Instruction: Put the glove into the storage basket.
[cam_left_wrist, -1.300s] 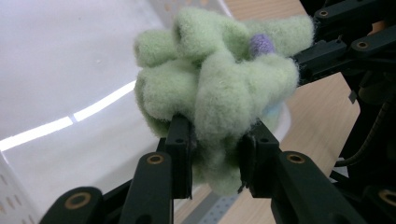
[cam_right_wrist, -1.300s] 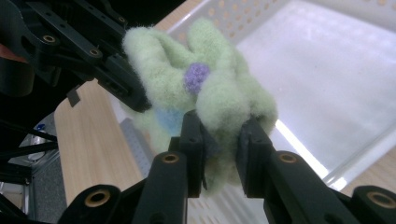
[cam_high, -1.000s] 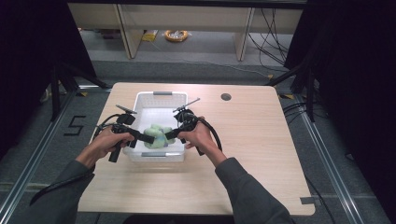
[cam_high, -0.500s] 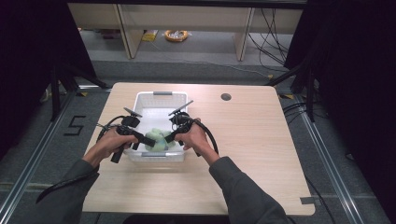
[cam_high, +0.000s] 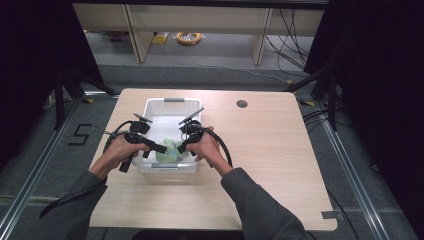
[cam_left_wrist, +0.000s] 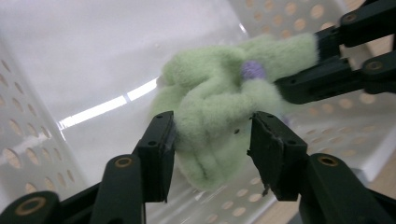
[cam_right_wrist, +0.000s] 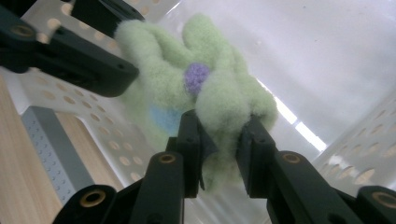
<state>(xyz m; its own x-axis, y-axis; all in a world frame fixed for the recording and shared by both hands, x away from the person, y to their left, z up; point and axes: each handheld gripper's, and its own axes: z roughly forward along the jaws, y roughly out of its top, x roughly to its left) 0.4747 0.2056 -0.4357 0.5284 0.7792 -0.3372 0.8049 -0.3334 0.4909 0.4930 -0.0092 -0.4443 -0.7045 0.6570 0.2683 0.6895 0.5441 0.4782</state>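
From the high view, a person's two hands hold the left gripper (cam_high: 162, 148) and the right gripper (cam_high: 181, 147) over the near end of a white perforated basket (cam_high: 172, 102) on a wooden table (cam_high: 270, 150), with a pale green plush toy (cam_high: 169, 151) between them inside the basket. In the left gripper view, the jaws have just been opening; they stand apart either side of the green plush toy (cam_left_wrist: 219, 116), the left pad touching its fur, the right pad just clear. The right gripper (cam_left_wrist: 327, 70) shows at the upper right, clamped on a limb. In the right gripper view, the jaws pinch a fuzzy limb of the toy (cam_right_wrist: 205, 98) above the basket's floor (cam_right_wrist: 327, 56).
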